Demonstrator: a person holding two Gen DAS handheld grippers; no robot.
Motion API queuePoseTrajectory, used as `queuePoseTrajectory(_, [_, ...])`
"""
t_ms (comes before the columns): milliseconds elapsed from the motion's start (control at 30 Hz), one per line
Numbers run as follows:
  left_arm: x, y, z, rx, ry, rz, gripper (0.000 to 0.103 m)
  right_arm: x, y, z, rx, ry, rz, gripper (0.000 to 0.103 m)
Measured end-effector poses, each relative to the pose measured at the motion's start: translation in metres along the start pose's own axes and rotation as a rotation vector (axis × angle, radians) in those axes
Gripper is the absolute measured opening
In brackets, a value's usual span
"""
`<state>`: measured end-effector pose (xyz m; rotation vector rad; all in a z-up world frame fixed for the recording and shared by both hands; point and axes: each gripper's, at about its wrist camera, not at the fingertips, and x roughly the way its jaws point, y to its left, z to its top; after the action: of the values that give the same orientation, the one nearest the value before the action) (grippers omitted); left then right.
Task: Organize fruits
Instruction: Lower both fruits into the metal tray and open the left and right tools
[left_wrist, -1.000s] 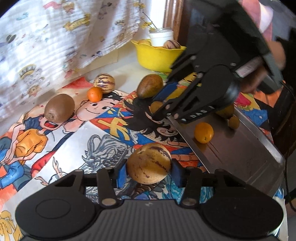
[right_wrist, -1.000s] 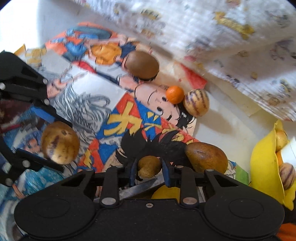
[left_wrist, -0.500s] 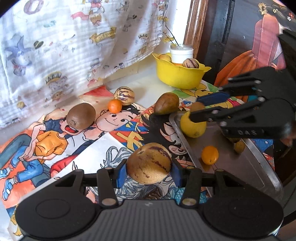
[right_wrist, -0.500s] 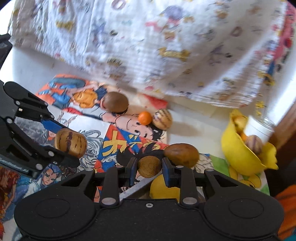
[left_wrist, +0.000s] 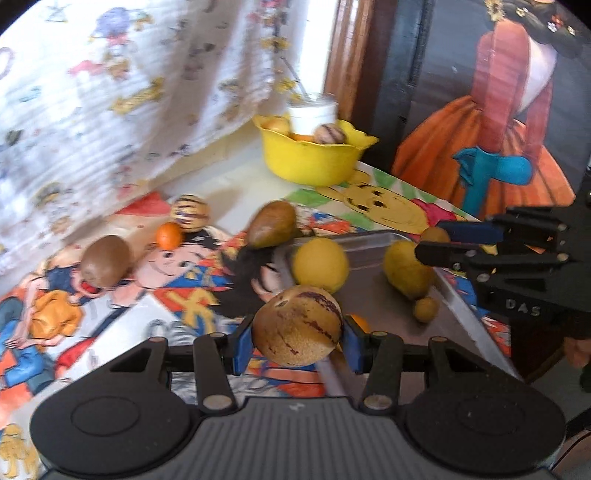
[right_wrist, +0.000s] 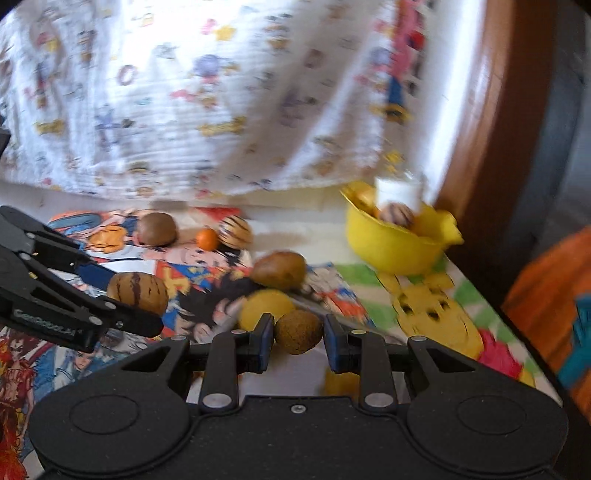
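Gripping a purple-streaked tan fruit (left_wrist: 297, 325), left claw (left_wrist: 295, 341), right claw (right_wrist: 298, 338) pinching a small brown fruit (right_wrist: 298, 331)

Bench (left_wrist: 236, 173): cartoon-print cloth (left_wrist: 192, 295) bearing metal tray (left_wrist: 369, 240), yellow bowl (left_wrist: 310, 162), brown pear (left_wrist: 271, 223), kiwi (left_wrist: 105, 260), small orange (left_wrist: 168, 235), striped melon (left_wrist: 189, 213).

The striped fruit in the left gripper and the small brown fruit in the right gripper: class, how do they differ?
The striped fruit is clearly larger than the small brown fruit. The striped fruit is tan with dark purple streaks; the small brown fruit is plain, speckled olive-brown. Both are roundish, and each is clamped between blue pads, in the left gripper and the right gripper.
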<state>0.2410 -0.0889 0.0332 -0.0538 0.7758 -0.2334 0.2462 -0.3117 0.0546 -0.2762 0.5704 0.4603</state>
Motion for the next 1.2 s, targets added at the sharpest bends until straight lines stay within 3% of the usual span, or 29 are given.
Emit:
queuePoseTrajectory(133, [0.010, -0.016, -0.005, 0.011, 0.031, -0.054, 0.053, 0.005, -0.010, -0.024, 0.043, 0.029, -0.071, 0.031])
queuePoseTrajectory(467, [0.033, -0.035, -0.029, -0.009, 0.105, -0.086, 0.053, 0.012, -0.018, -0.066, 0.149, 0.060, -0.103, 0.031])
queuePoseTrajectory(867, [0.037, -0.047, -0.033, 0.047, 0.065, -0.076, 0.053, 0.007, -0.016, -0.088, 0.213, 0.072, -0.104, 0.031])
queuePoseTrajectory(1200, [0.042, -0.052, -0.037, 0.089, 0.075, -0.083, 0.053, 0.010, -0.016, -0.095, 0.224, 0.081, -0.105, 0.031])
